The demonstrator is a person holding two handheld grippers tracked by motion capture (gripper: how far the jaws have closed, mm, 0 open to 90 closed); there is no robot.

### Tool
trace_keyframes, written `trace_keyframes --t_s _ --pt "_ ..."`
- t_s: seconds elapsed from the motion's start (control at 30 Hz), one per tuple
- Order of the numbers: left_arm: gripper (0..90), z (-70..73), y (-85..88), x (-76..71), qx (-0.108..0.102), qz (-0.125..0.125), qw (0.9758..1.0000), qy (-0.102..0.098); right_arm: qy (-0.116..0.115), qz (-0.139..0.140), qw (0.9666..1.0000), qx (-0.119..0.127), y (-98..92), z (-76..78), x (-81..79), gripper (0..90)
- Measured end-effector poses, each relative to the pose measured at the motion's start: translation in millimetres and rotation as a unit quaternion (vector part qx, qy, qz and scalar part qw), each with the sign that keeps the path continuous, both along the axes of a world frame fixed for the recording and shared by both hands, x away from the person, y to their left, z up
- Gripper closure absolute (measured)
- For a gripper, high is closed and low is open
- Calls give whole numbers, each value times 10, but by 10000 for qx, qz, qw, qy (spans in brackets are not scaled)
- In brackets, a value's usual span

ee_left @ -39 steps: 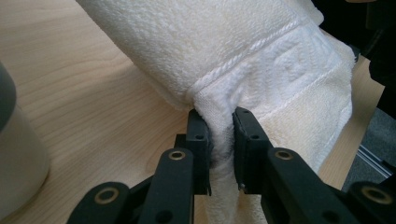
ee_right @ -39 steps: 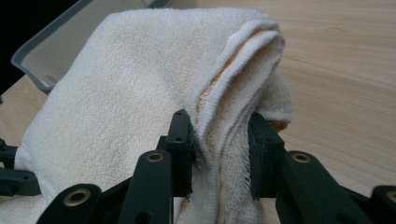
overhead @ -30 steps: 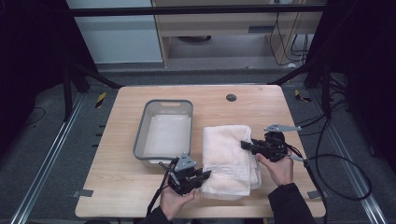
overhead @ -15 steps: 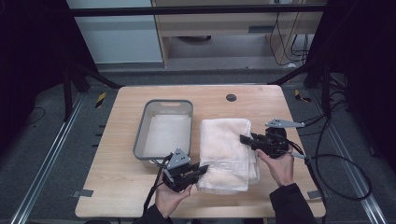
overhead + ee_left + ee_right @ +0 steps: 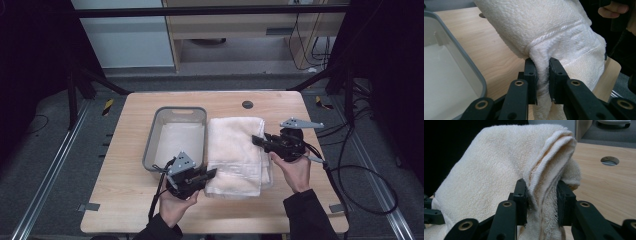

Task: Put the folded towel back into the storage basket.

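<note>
A folded white towel (image 5: pixel 235 150) lies in the middle of the wooden table (image 5: pixel 125 200), just right of a grey tray (image 5: pixel 175 111). My left gripper (image 5: pixel 214 172) is shut on the towel's near left corner. In the left gripper view that gripper (image 5: pixel 542 62) pinches a fold of the towel (image 5: pixel 554 27) between its jaws. My right gripper (image 5: pixel 257 139) is shut on the towel's right edge. In the right gripper view that gripper (image 5: pixel 541 185) has the bunched layers of the towel (image 5: pixel 491 170) between its jaws.
The grey tray (image 5: pixel 461 55) looks to hold nothing and nearly touches the towel's left side. A round hole (image 5: pixel 247 104) sits in the table beyond the towel, also seen as the hole (image 5: pixel 609 160). Cables trail off both grippers. A dark floor surrounds the table.
Both grippers have shifted slightly away from the person and to the left, still shut on the towel. The towel has moved a little closer to the tray.
</note>
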State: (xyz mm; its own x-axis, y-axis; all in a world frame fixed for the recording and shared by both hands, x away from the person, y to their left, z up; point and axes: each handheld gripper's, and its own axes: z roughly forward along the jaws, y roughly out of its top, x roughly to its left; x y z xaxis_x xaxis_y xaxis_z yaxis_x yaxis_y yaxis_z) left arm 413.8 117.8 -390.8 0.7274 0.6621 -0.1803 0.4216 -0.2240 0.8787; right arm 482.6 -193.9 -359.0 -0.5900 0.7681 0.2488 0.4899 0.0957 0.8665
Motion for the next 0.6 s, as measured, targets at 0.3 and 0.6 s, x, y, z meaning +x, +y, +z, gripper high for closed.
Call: trace_keyframes --t_s 0.3,0.6 --pt "781 110 133 28 -184 117 9997 -102 -150 28 9999 60 117 121 51 670" --pt "782 210 246 51 -335 212 9990 -223 -218 71 9996 143 209 227 111 670"
